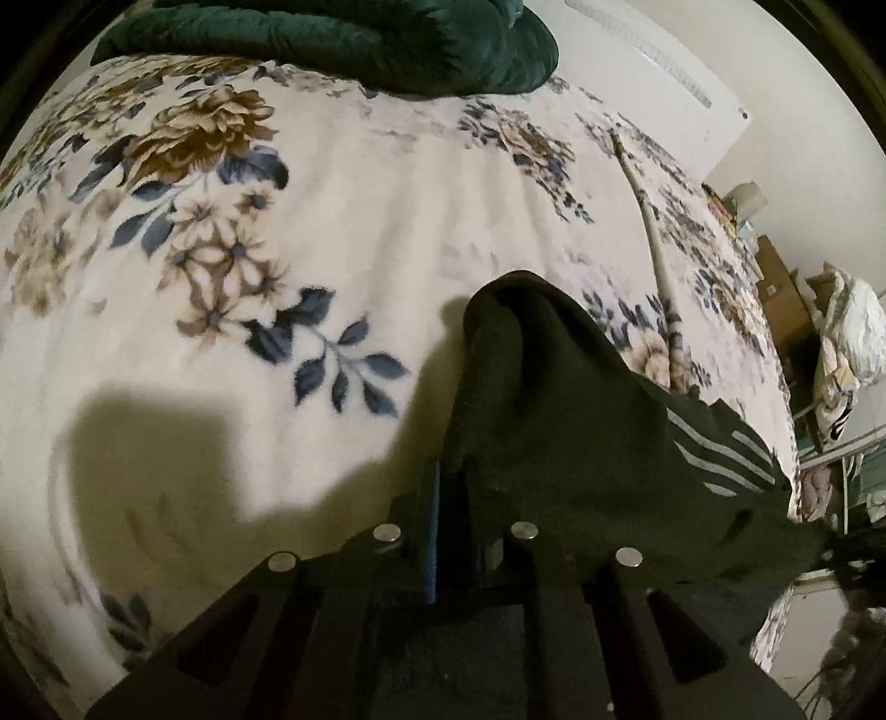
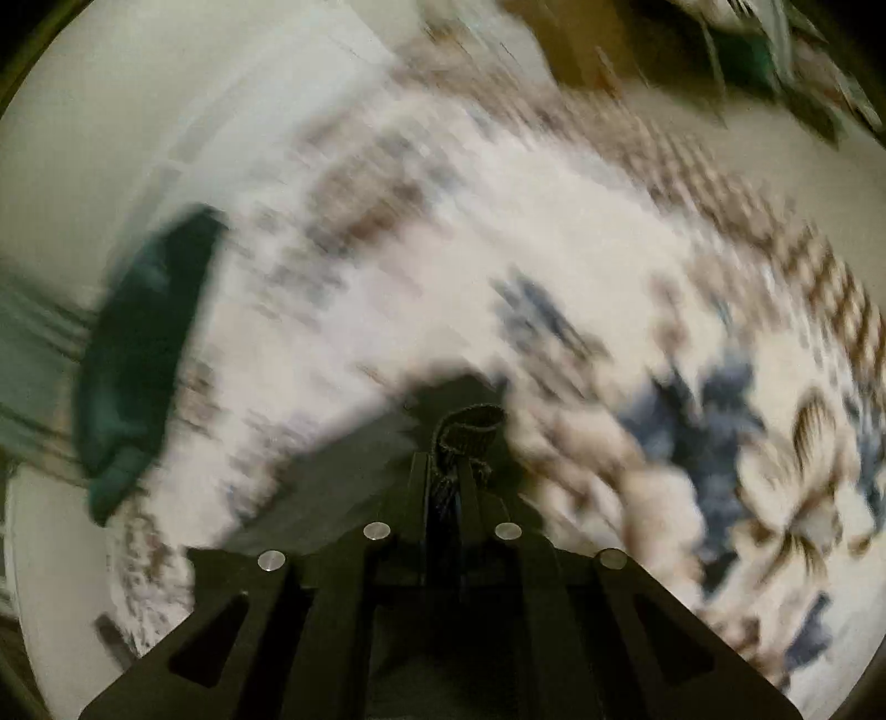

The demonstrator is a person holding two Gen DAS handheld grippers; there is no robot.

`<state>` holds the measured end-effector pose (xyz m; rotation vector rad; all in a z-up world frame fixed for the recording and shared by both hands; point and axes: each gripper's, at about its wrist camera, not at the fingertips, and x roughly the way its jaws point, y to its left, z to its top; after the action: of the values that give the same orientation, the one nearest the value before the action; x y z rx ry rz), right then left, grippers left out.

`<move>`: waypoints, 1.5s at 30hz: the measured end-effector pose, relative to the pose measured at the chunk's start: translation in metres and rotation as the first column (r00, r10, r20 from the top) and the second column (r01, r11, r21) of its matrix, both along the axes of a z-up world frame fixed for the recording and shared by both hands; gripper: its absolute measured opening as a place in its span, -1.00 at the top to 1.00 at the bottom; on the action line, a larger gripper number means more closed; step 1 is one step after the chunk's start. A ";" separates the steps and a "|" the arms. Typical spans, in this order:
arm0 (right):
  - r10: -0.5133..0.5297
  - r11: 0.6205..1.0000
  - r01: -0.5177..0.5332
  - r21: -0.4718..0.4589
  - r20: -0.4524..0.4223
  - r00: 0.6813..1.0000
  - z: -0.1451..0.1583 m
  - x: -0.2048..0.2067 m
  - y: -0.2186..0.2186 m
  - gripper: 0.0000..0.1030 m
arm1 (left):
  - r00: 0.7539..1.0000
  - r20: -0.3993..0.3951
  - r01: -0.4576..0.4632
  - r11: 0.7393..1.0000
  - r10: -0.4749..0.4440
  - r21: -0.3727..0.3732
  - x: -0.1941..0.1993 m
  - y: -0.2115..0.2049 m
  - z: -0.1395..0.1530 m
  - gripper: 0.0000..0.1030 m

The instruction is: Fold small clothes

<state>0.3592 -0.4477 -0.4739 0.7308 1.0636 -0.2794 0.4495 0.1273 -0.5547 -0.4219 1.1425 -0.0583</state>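
Note:
A small dark garment [image 1: 554,410] with pale side stripes [image 1: 714,454] hangs over the floral bed cover [image 1: 332,232]. My left gripper [image 1: 451,487] is shut on one edge of it and holds it up; the cloth drapes to the right. My right gripper [image 2: 448,471] is shut on a dark hem or loop of the same cloth [image 2: 468,432], lifted above the bed. The right wrist view is heavily blurred by motion.
A dark green quilt [image 1: 343,39] lies bunched at the far edge of the bed; it also shows in the right wrist view [image 2: 138,354] at the left. A pale stick [image 1: 648,221] lies on the bed. Boxes and bags [image 1: 841,332] stand beside the bed at right.

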 end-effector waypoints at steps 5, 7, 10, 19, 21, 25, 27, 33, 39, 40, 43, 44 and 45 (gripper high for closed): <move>-0.018 0.994 0.032 0.105 -0.136 0.991 -0.031 -0.035 -0.017 -0.01 | 0.999 0.033 -0.012 0.999 0.011 0.048 -0.014 0.000 0.026 0.44; -0.012 0.994 0.027 0.105 -0.143 0.990 -0.023 -0.054 -0.019 -0.09 | 0.998 0.064 -0.031 0.998 0.027 0.060 -0.027 -0.001 0.042 0.31; 0.014 0.989 0.011 0.146 -0.171 0.985 -0.018 -0.079 -0.029 -0.09 | 0.996 0.084 -0.047 0.997 0.042 0.063 -0.048 -0.006 0.059 0.18; 0.185 0.957 -0.137 0.254 -0.174 0.967 -0.030 -0.086 -0.075 -0.09 | 0.998 0.037 -0.051 0.975 0.044 0.217 -0.168 -0.099 0.077 0.12; 0.220 0.943 -0.173 0.285 -0.142 0.965 -0.032 -0.067 -0.087 -0.09 | 0.997 -0.044 -0.054 0.969 0.066 0.239 -0.204 -0.135 0.062 0.12; 0.294 0.897 -0.232 0.375 -0.116 0.949 -0.045 -0.025 -0.105 -0.09 | 0.983 -0.155 -0.062 0.970 0.101 0.236 -0.258 -0.197 0.038 0.12; 0.347 0.889 -0.284 0.359 -0.123 0.930 -0.051 -0.007 -0.110 -0.09 | 0.973 -0.209 -0.054 0.976 0.099 0.210 -0.286 -0.235 0.019 0.12; 0.477 0.841 -0.395 0.370 -0.163 0.864 -0.083 -0.003 -0.117 0.29 | 0.957 -0.289 0.072 0.979 -0.014 0.189 -0.325 -0.330 -0.014 0.12; 0.538 0.786 -0.434 0.440 -0.142 0.831 -0.115 -0.002 -0.113 0.48 | 0.941 -0.318 0.205 0.939 -0.112 0.275 -0.324 -0.389 -0.038 0.12; 0.532 0.780 -0.428 0.457 -0.123 0.838 -0.116 0.003 -0.114 0.48 | 0.940 -0.320 0.216 0.929 -0.116 0.300 -0.321 -0.393 -0.041 0.12; 0.488 0.793 -0.406 0.455 -0.074 0.870 -0.107 0.020 -0.122 0.48 | 0.941 -0.317 0.222 0.920 -0.116 0.324 -0.314 -0.396 -0.045 0.12; 0.472 0.791 -0.399 0.464 -0.049 0.880 -0.103 0.028 -0.124 0.42 | 0.942 -0.317 0.216 0.922 -0.110 0.322 -0.312 -0.395 -0.046 0.12; 0.457 0.789 -0.391 0.474 -0.026 0.889 -0.099 0.039 -0.125 0.23 | 0.942 -0.317 0.214 0.922 -0.108 0.322 -0.310 -0.395 -0.046 0.12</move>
<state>0.3979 -0.5731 -0.5725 0.8724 1.4203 0.3336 0.1391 -0.2674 -0.6011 -0.0107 1.4492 0.0675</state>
